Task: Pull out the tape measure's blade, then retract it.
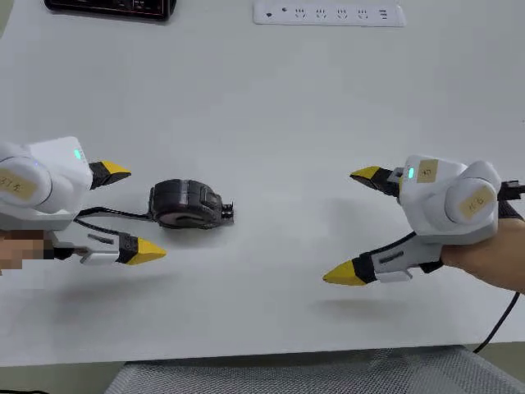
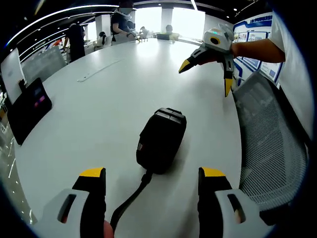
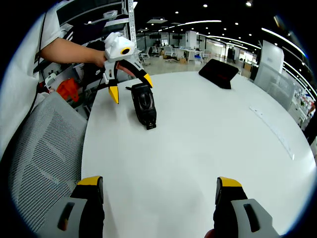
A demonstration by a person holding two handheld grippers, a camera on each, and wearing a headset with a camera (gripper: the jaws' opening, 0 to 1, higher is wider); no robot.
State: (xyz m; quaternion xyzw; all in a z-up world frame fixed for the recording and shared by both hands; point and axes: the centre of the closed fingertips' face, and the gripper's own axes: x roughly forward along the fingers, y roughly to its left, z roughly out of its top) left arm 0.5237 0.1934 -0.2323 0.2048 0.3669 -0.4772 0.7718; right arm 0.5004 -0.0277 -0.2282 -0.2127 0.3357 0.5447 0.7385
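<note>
While both are gaping open, the tape measure (image 1: 187, 203) is lying just ahead of left gripper (image 1: 139, 212), hook (image 1: 230, 212) toward right gripper (image 1: 346, 226).

Your left hand-held gripper (image 1: 141, 212) and right hand-held gripper (image 1: 343, 226) are white with yellow-tipped black jaws, the tape measure (image 1: 187, 203) charcoal black, the tabletop (image 1: 271, 98) plain white.

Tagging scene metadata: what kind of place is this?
Probably an open-plan office or lab: a big white table with a power strip on it, a mesh chair at its edge, and long ceiling light strips over more desks behind.
</note>
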